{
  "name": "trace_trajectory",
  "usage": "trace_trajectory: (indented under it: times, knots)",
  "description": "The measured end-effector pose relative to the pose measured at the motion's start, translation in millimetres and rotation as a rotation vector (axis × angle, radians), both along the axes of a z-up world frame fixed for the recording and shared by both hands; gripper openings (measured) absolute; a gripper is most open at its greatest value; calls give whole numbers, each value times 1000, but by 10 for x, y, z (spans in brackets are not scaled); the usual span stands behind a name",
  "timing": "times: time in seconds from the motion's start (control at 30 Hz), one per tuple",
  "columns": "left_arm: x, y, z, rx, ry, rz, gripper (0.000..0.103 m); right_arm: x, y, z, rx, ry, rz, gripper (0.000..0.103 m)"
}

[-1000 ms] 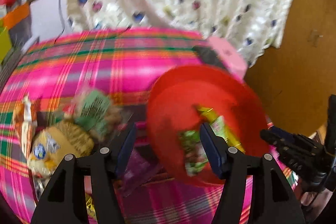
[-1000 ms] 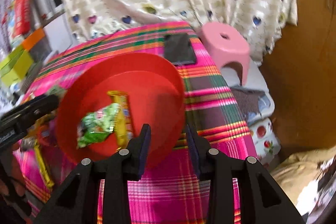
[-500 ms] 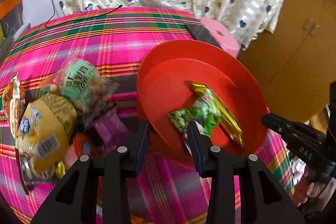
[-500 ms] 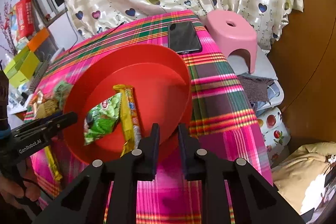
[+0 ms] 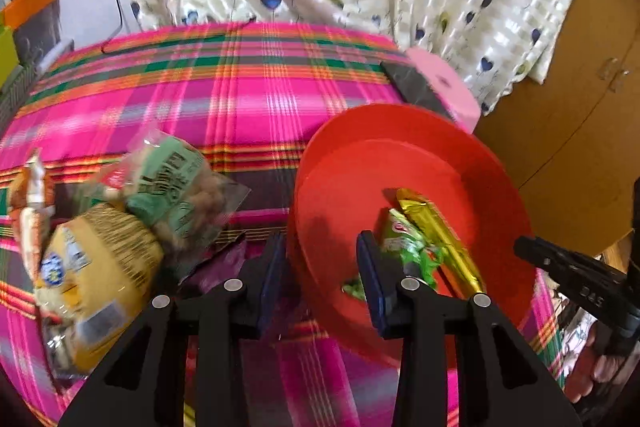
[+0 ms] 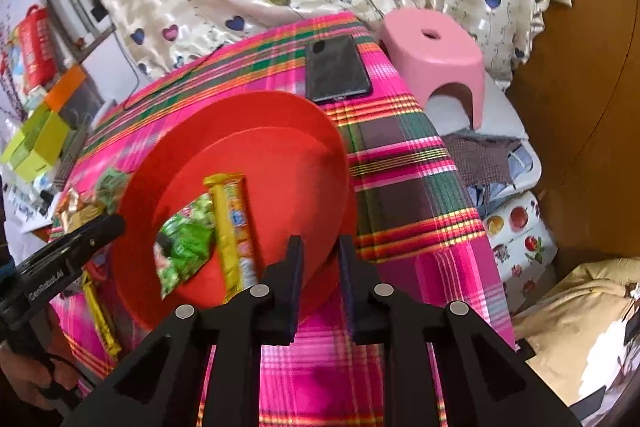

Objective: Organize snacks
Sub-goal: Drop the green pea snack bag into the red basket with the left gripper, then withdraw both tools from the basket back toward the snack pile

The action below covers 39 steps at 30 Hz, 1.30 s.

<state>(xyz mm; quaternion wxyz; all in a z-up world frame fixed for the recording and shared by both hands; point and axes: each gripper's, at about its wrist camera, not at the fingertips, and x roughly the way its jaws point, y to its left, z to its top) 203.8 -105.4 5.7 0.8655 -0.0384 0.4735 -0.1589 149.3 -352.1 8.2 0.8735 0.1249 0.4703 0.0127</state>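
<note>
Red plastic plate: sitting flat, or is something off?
Off. The red plastic plate is tilted up off the plaid tablecloth, its rim between the right gripper fingers. The green wrapper and yellow bar could slide out.
</note>
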Motion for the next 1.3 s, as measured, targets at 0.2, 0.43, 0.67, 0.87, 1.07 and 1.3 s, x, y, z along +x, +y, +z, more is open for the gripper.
trace_trajectory:
  times: [0.2,0.43,0.67,0.87,1.07,1.3]
  knots:
    - [-69,-69,-24,22,30,-12,37,16,-7,1,-19,29,40,14]
    - [-358,-2,-20,4,48,-27,37,-244,-10,16,-9,48,47,15]
    - [-624,171,84,-62,-14,-25,37,-492,-2,67,-12,11,56,16]
    - [-1084,563,463,-96,-187,32,37,-858,111,366,-41,-118,66,25]
    - [-1425,868,382,-58,-175,75,37,-1243,508,500,-28,-225,190,34]
    - [-1759,1220,219,-71,-129,150,37,-1556,962,511,-32,-261,331,36]
